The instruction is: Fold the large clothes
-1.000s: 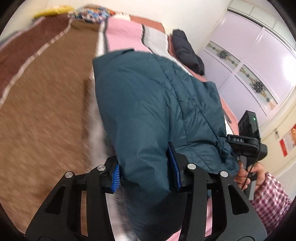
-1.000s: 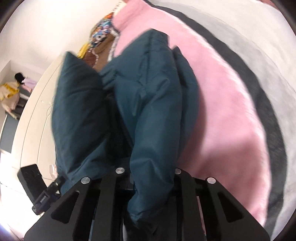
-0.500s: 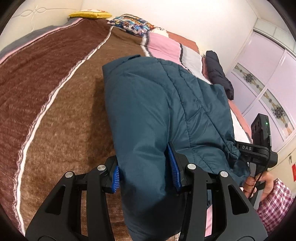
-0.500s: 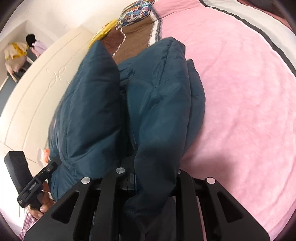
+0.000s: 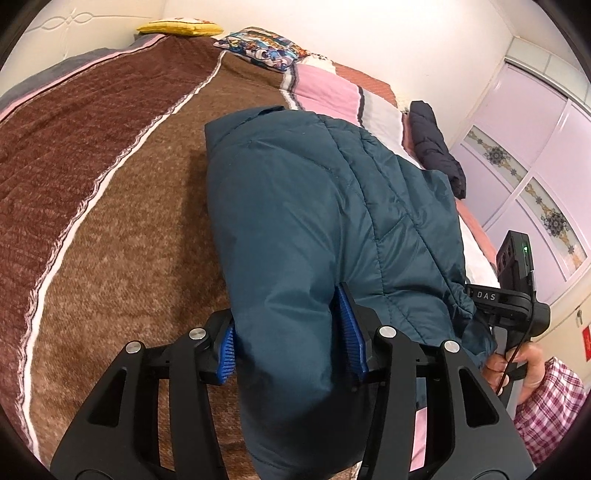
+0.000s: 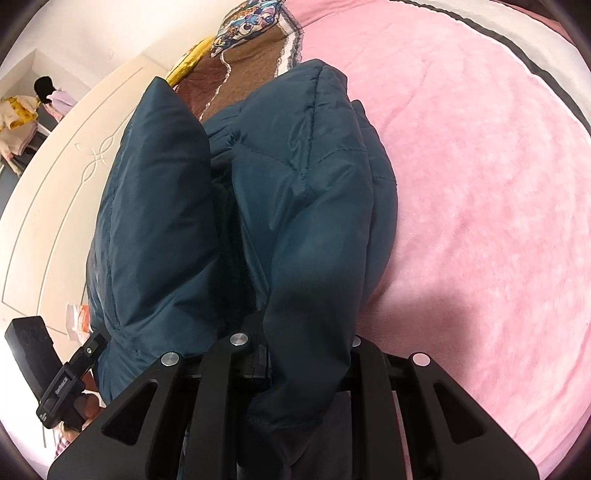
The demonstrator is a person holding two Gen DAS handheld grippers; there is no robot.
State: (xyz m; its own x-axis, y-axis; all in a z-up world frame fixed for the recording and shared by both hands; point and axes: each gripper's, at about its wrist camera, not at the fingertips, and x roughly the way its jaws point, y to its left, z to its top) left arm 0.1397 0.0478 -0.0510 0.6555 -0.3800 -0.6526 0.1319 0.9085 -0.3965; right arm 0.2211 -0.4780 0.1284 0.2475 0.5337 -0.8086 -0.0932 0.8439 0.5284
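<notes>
The left gripper (image 5: 291, 347) has a thick fold of the teal puffer jacket (image 5: 325, 206) between its blue pads (image 5: 351, 332). The jaws have just been opening, and the padding bulges between them; the right pad lies against the cloth, while the left one sits at the fold's edge, so whether they pinch it or merely bracket it I cannot tell. The right gripper (image 6: 306, 354) has its jaws nearly together on another bunched fold of the same jacket (image 6: 295, 192), the fabric draping over the near fingers and hiding the pads.

From both grips the jacket runs away from the cameras onto the bed, doubled lengthwise with its quilted side up. In the left wrist view it lies across the boundary between the brown blanket (image 5: 110, 221) on the left and the pink blanket (image 5: 325, 88) on the right; in the right wrist view the pink blanket (image 6: 480, 203) fills the right half. Seen from the left, the right hand (image 5: 517, 365) grips the black handle at the far right edge, with a plaid sleeve (image 5: 546, 410) below it.

Farther off, a patterned pillow (image 5: 262, 48) and a yellow cushion (image 5: 181, 27) sit at the head of the bed, and a dark garment (image 5: 432, 144) lies near the bed's right edge beside the lilac wardrobe doors (image 5: 535, 166).
</notes>
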